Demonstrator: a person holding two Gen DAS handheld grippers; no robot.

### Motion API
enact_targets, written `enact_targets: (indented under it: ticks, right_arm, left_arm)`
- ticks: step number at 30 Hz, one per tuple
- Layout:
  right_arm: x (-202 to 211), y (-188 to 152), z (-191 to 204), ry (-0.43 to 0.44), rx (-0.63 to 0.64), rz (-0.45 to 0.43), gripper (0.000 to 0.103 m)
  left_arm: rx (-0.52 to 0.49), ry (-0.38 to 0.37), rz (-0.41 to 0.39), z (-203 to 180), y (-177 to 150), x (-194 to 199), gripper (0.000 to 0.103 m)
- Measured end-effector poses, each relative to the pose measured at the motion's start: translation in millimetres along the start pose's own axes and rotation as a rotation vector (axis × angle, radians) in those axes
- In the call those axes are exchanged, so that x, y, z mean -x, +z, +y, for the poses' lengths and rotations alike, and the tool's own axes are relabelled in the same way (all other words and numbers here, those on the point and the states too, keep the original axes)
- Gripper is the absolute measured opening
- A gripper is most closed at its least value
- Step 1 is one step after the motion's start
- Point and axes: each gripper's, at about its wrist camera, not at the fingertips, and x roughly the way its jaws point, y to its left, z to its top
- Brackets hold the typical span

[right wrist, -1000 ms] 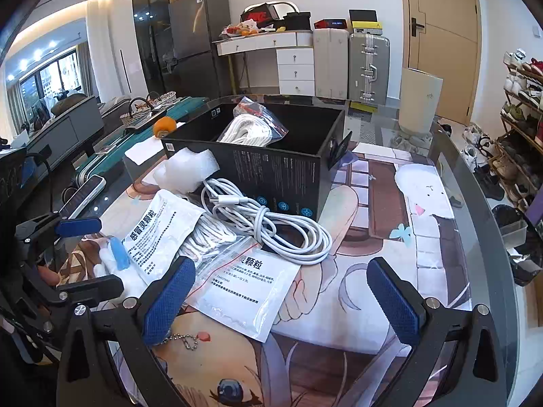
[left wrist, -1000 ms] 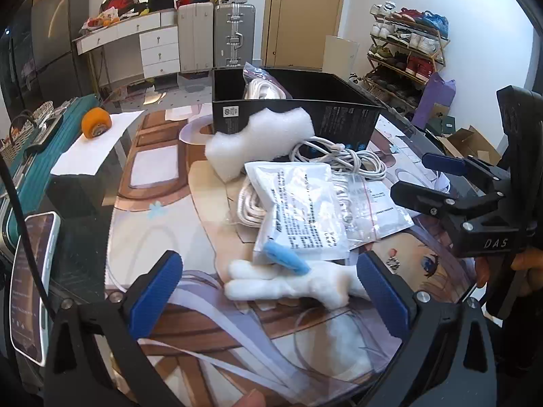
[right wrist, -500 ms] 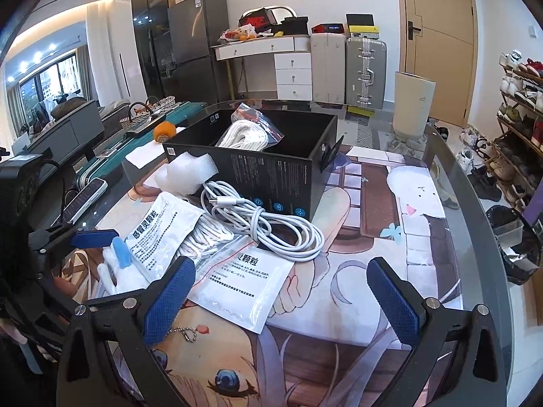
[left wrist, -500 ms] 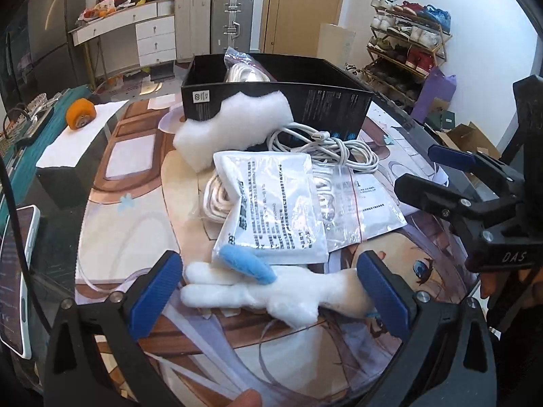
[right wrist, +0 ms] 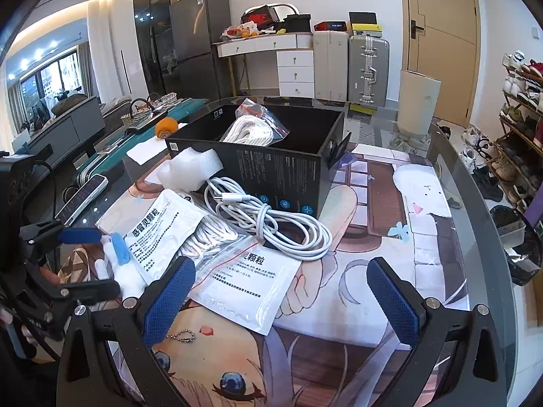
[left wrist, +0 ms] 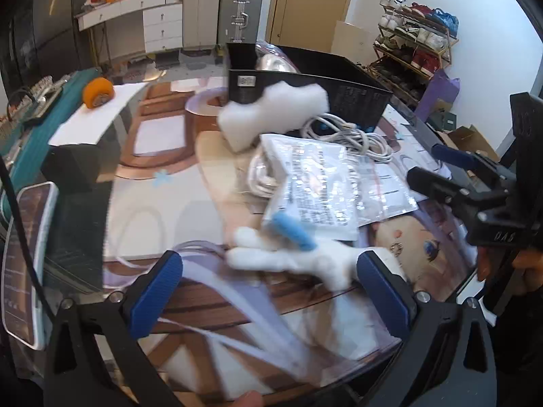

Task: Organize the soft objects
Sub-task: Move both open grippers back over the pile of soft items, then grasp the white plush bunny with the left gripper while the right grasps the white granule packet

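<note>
Taking the black box [right wrist: 271,166] as my landmark: far to its left an orange roll [left wrist: 97,92] sits on a white sheet [left wrist: 91,118], and nearer me on that side a phone [left wrist: 23,257] lies at the glass table's [right wrist: 475,203] edge. My left gripper [left wrist: 271,291] is spread wide, its blue pads [left wrist: 156,291] apart with nothing between them. The white plush toy [left wrist: 298,257], which has a blue piece on top, lies on the printed mat [left wrist: 163,203] well in front of the box; its body reaches my right-hand pad, though blur keeps me from telling whether they touch.

Against the box's front left corner leans a white foam piece [left wrist: 271,115]. Just in front of the box a white sachet [right wrist: 163,234] with printed text lies over a bundle of white cord [right wrist: 210,237], its near corner over the plush toy. Beside it, a coiled white cable [right wrist: 271,217] rests against the box's front wall, and a second sachet [right wrist: 251,281] lies flat in front of that cable. Inside the box, a clear bag of white cord [right wrist: 254,129] stands toward the left side.

My right gripper [right wrist: 281,302] hangs in front of the box, above the mat, jaws also wide and holding nothing; the second sachet lies just beyond its left pad.
</note>
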Motion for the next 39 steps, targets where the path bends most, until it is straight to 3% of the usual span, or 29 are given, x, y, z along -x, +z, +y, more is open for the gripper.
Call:
enact_targets:
  ticks: [3, 11, 18, 29, 31, 33, 35, 39]
  right_arm:
    - [1, 0, 1, 0.002, 0.001, -0.002, 0.103]
    - [0, 1, -2, -0.018, 0.003, 0.0, 0.103]
    - [-2, 0, 1, -0.01, 0.008, 0.007, 0.103]
    - [-6, 4, 15, 0.033, 0.042, 0.014, 0.103]
    - [-9, 6, 23, 0.046, 0.065, 0.019, 0.103]
    - [-11, 8, 31, 0.056, 0.086, 0.024, 0.103]
    - [-15, 9, 37, 0.064, 0.104, 0.028, 0.103]
    - [-23, 14, 47, 0.08, 0.134, 0.04, 0.103]
  left_arm:
    - [0.028, -0.036, 0.018, -12, 5, -7, 0.103]
    - [0.027, 0.039, 0.029, -34, 13, -27, 0.103]
    - [-0.001, 0.012, 0.057, -11, 1, -14, 0.103]
    - [0.016, 0.054, 0.046, 13, -3, -9, 0.101]
    - [0.006, 0.06, 0.038, 12, -4, -10, 0.093]
    - [-0.007, 0.047, 0.022, 11, -4, -9, 0.074]
    - [-0.028, 0.035, -0.001, 10, -5, -6, 0.048]
    - [-0.073, -0.036, -0.035, 7, -6, -2, 0.035]
